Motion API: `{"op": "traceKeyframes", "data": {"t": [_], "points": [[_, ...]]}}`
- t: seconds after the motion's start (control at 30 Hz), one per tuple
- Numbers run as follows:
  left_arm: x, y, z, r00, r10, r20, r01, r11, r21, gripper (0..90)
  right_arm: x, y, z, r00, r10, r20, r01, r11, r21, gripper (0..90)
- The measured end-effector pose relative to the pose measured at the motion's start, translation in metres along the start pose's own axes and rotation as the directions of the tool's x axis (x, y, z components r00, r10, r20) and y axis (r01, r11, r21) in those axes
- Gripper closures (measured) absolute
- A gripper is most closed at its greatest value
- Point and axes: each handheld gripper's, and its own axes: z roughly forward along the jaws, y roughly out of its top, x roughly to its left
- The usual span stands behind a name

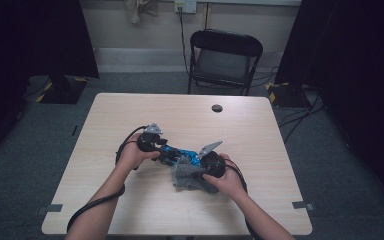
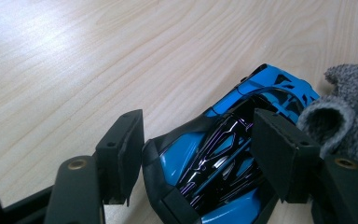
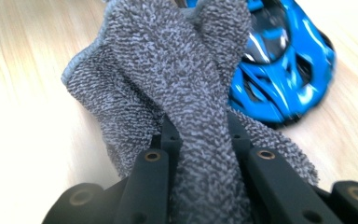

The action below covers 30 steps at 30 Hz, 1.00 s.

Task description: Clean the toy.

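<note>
Left gripper [image 2: 198, 154] clamps the blue toy car [image 2: 223, 154] on the table [image 1: 130, 115], right gripper [image 3: 200, 140] pinches the grey cloth [image 3: 168, 79] against the car.

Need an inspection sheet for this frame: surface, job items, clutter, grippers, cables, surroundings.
Surface: light wood table, bare apart from a round dark spot near the far edge.
Job's things: blue and black toy car on the table; grey cloth bunched against one end of it.
Clutter: nothing seen.
Grippers: left gripper has its jaws around the toy car, pads on its sides; right gripper is shut on the grey cloth.
Cables: a black cable trails along the left forearm.
Surroundings: black folding chair beyond the table, dark curtains at both sides, grey floor.
</note>
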Motion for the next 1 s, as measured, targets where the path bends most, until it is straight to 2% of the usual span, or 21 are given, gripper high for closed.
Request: {"op": "traceKeyframes", "data": {"t": [0.17, 0.3, 0.43, 0.6, 0.7, 0.77, 0.87, 0.93, 1.0], "points": [[-0.001, 0.0, 0.0, 1.0, -0.001, -0.006, 0.001, 1.0, 0.002, 35.4, -0.005, -0.007, -0.007, 0.9998, 0.013, 0.014, -0.013, 1.0, 0.0, 76.7], [-0.001, 0.001, -0.001, 0.9999, -0.003, -0.012, 0.003, 0.9999, 0.01, 35.4, 0.005, -0.001, -0.01, 0.9993, -0.036, 0.014, 0.036, 0.999, -0.006, 76.7], [-0.002, 0.0, 0.0, 0.9999, -0.008, -0.013, 0.008, 1.0, 0.002, 35.4, 0.02, 0.016, -0.006, 0.9964, -0.082, -0.022, 0.081, 0.996, -0.031, 76.7], [-0.002, -0.001, -0.001, 0.9999, -0.009, -0.014, 0.009, 0.9999, -0.009, 35.4, 0.035, 0.038, 0.015, 0.9888, -0.124, -0.083, 0.119, 0.99, -0.07, 76.7], [-0.002, -0.002, -0.001, 0.9999, -0.004, -0.014, 0.004, 0.9999, -0.011, 35.4, 0.042, 0.047, 0.028, 0.9841, -0.139, -0.11, 0.132, 0.988, -0.076, 76.7], [-0.002, -0.002, -0.001, 0.9999, -0.005, -0.015, 0.005, 0.9999, -0.011, 35.4, 0.048, 0.053, 0.038, 0.9779, -0.16, -0.135, 0.152, 0.986, -0.07, 76.6], [-0.002, -0.002, -0.001, 0.9999, -0.005, -0.014, 0.005, 0.9999, -0.009, 35.4, 0.055, 0.062, 0.047, 0.9715, -0.184, -0.149, 0.177, 0.982, -0.064, 76.4], [-0.002, -0.002, -0.001, 0.9999, -0.007, -0.014, 0.007, 0.9999, -0.012, 35.4, 0.056, 0.065, 0.052, 0.9723, -0.187, -0.14, 0.18, 0.981, -0.066, 76.3], [-0.002, -0.003, -0.001, 0.9998, -0.008, -0.016, 0.008, 0.9998, -0.016, 35.4, 0.052, 0.065, 0.055, 0.9763, -0.168, -0.136, 0.161, 0.985, -0.065, 76.3]]}}
